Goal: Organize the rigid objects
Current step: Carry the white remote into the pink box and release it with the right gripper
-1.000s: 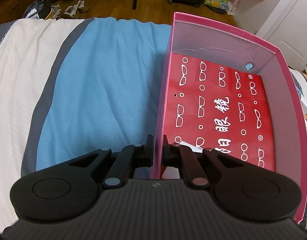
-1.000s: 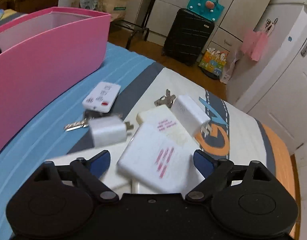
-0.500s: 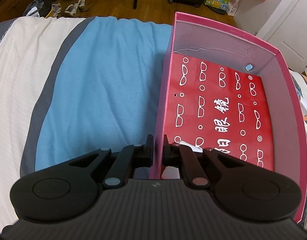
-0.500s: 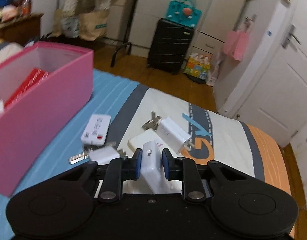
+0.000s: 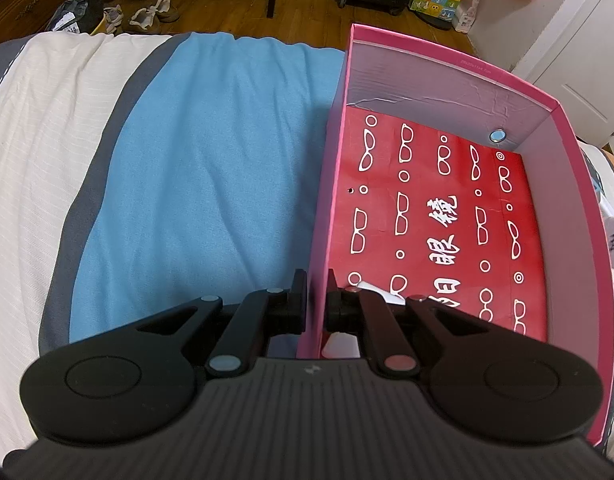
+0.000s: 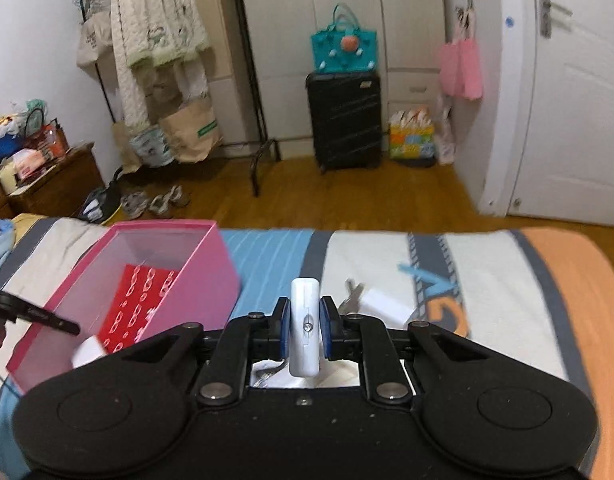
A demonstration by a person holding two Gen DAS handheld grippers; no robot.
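My right gripper (image 6: 304, 320) holds a flat white device (image 6: 305, 308) edge-on above the bed; its jaws are still closing, and the blue pads press on both faces. Left of it the pink box (image 6: 195, 292) stands open with a red glasses-print case (image 6: 135, 304) inside. My left gripper (image 5: 317, 300) is shut on the pink box's (image 5: 447, 52) left wall, one finger inside and one outside. The red case (image 5: 427, 220) covers the floor of the box, with a small silver disc (image 5: 498, 136) at its far corner. A white object (image 5: 371, 292) lies partly hidden under my left fingers.
Keys (image 6: 353, 294) and a white charger (image 6: 383, 306) lie on the striped bedspread (image 6: 487, 280) beyond my right gripper. More white items sit hidden beneath it. Past the bed's edge are a wooden floor, a black suitcase (image 6: 345, 118), a clothes rack and a white door.
My right gripper closed on the flat white device, lifted it off the pile and rolled, so it now stands edge-on. The view rose toward the room. The left gripper stayed on the box wall.
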